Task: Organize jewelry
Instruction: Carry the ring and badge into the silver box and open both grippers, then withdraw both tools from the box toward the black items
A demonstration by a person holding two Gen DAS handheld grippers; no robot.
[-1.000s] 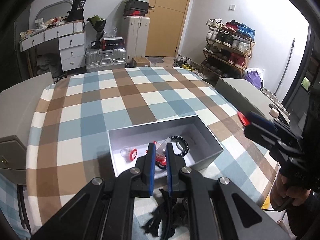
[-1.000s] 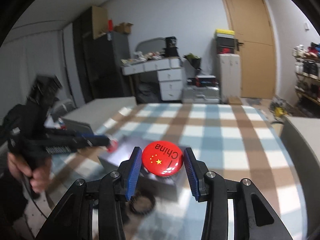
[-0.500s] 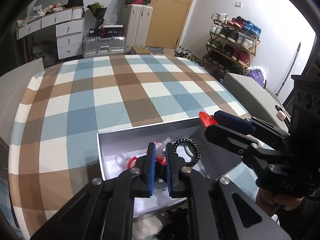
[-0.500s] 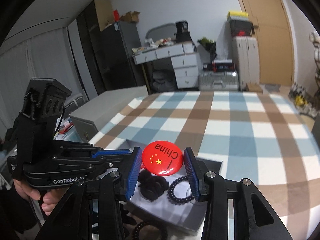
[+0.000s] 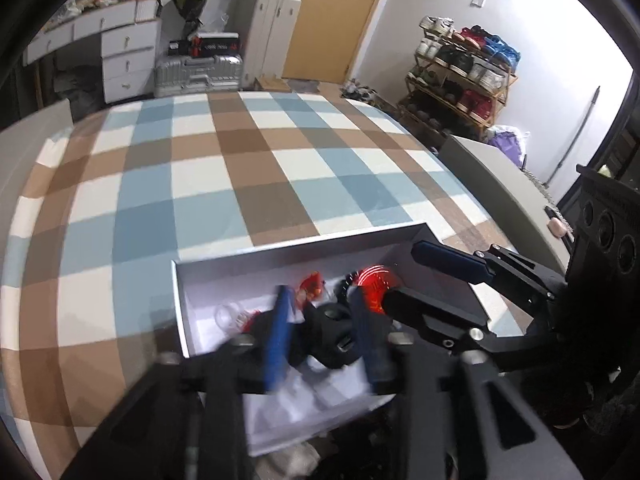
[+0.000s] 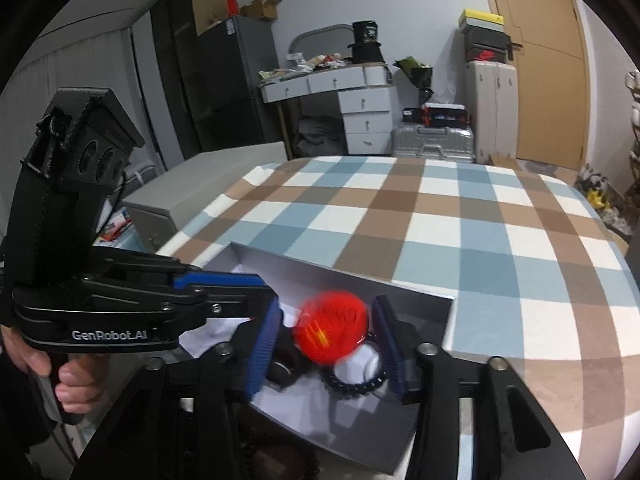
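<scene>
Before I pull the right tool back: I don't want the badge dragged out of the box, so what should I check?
1. Right tool open: ok, gaps show on both sides of the red badge.
2. Badge inside the grey box walls: ok.
3. Badge at rest: cannot tell, it is motion-blurred.
4. Bead bracelet free of the right tool: cannot tell, it lies right at one finger.
5. Left tool out of the way: not ok, it is open over the same box, around a black item.
</scene>
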